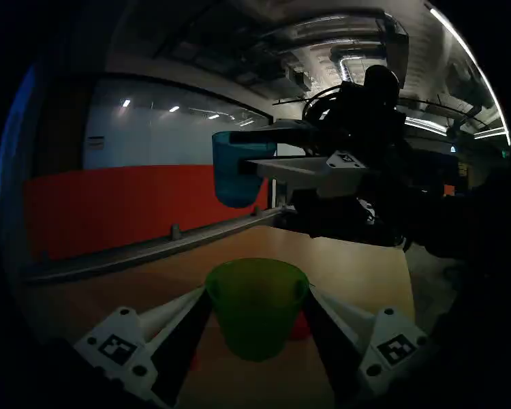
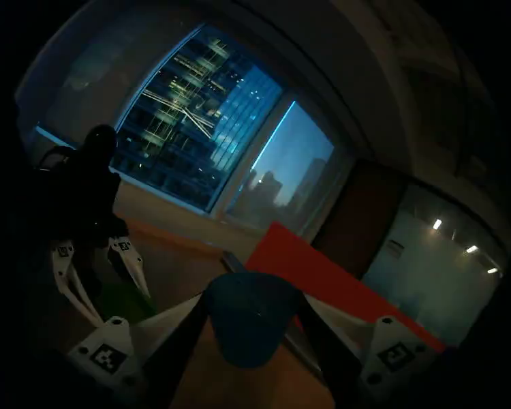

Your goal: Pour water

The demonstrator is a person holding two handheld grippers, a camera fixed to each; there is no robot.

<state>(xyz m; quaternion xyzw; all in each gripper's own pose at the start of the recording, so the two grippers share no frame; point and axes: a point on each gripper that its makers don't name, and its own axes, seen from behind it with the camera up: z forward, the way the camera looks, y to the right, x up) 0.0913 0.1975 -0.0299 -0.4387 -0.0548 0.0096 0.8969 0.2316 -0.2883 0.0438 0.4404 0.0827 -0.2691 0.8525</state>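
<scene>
Left gripper: narrowed onto the green cup, one finger pressing each side.
Green cup: upright, mouth up, low over the table; base contact with the table cannot be told.
Right gripper: clamped on the blue cup, a finger on each side of it.
Blue cup: well above the table, over its far edge, roughly upright.
Water: too dim to tell in either cup.
Table: wooden top, red panel behind its far edge.
Window: beyond the table in the right gripper view, lit towers outside.
</scene>
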